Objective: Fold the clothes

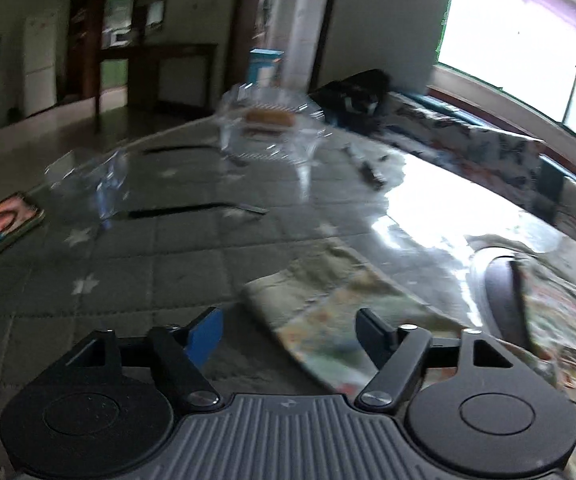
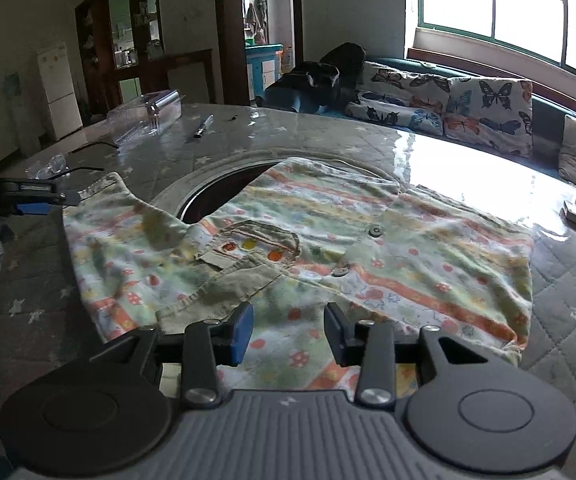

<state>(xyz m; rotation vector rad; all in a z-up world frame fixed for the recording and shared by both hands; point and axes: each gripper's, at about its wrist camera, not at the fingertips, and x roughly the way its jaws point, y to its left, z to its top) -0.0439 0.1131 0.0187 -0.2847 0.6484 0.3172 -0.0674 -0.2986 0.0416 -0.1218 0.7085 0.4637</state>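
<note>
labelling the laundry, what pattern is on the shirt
Orange and green stripes with small red flowers on the shirt; clearest in the right wrist view.

The left wrist camera sits low behind the left gripper (image 1: 290, 338) and looks across the table (image 1: 159, 256) toward the far wall. It is blurry. Only a corner of the patterned shirt (image 1: 320, 320) shows, very near. The right wrist camera sits behind the right gripper (image 2: 288, 330), a bit higher, and looks down over the whole shirt (image 2: 312, 248). Both views share the shirt, the table, the far window (image 2: 508, 4) on the right and the butterfly cushions (image 2: 448, 100). The left gripper (image 2: 35, 198) shows at the right view's left edge.
</note>
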